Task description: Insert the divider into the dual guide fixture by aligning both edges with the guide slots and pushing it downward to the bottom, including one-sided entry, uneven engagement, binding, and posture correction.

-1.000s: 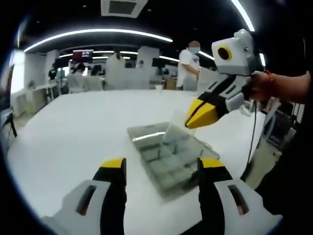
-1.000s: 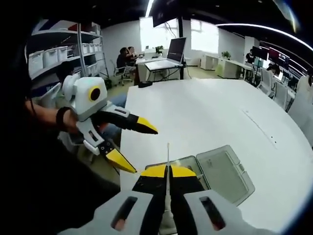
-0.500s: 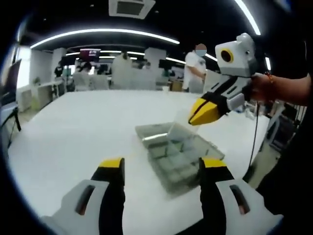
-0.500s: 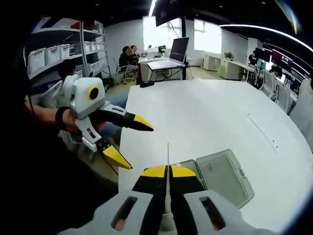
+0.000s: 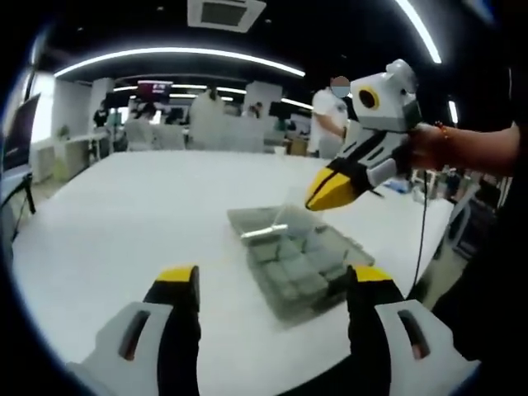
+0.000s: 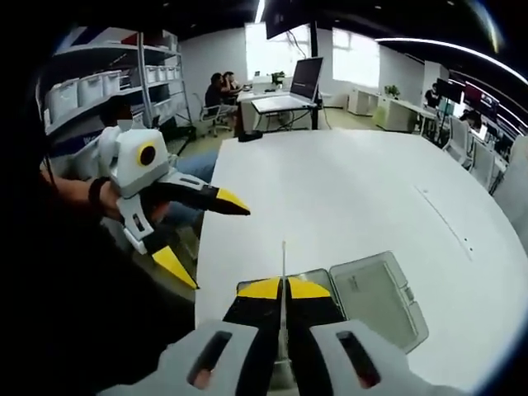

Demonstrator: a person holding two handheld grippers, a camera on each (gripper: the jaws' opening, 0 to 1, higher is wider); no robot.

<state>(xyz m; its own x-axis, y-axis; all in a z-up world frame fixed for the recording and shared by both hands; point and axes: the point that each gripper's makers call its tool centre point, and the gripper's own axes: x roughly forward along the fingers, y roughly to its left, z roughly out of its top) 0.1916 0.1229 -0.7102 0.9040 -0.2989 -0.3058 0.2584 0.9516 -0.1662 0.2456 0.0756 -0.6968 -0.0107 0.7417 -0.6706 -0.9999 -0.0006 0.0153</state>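
Right gripper view: fingers (image 6: 266, 290) pinching divider (image 6: 283, 272).

fixture (image 5: 299, 262) on bench (image 5: 124, 214) ahead of you | your right gripper (image 5: 330, 188) above it | your left gripper (image 6: 202, 239) left of fixture

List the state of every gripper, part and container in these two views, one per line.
Left gripper: open, empty.
Right gripper: shut on the divider.
Thin clear plastic divider: held upright, above the box, not inserted.
Clear compartmented plastic box: open on the white table.
Box lid: lying flat.
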